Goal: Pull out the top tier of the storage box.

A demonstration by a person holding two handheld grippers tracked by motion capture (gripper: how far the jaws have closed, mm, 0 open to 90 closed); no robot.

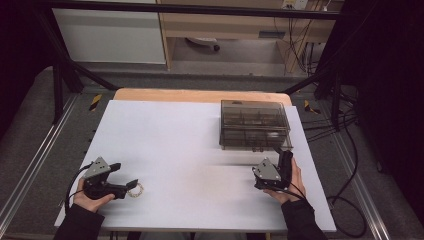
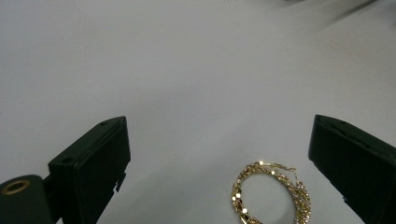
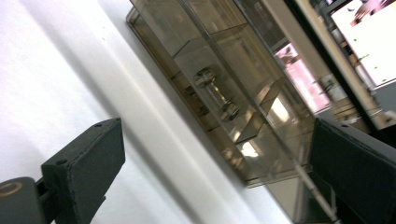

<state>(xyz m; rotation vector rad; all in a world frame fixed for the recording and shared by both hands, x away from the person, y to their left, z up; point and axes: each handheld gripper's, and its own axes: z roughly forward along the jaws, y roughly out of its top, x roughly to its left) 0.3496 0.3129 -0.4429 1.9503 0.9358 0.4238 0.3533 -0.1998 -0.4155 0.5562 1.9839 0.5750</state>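
The left hand-held gripper (image 1: 131,184) rests low near the front left corner of the white tabletop (image 1: 180,145), its jaws spread wide and pointing toward the middle; in the left gripper view the gold hoop earrings (image 2: 270,193) lie flat on the white surface between the two black jaws, closer to the jaw at the right of that view, and neither jaw touches them; from the high view the earrings (image 1: 135,190) show as a small gold ring just at the tips of that gripper; the right hand-held gripper (image 1: 285,159) is held at the front right of the tabletop, pointing away from the person toward the smoky clear plastic organizer box (image 1: 254,125), which stands on the far right part of the tabletop, well apart from the earrings; the right gripper's jaws stand wide apart with nothing between them; in the right gripper view the box (image 3: 224,88) appears tilted because the hand is turned, its lid down, its inner dividers visible through the tinted walls, and a small metal piece (image 3: 215,93) lying in one compartment.
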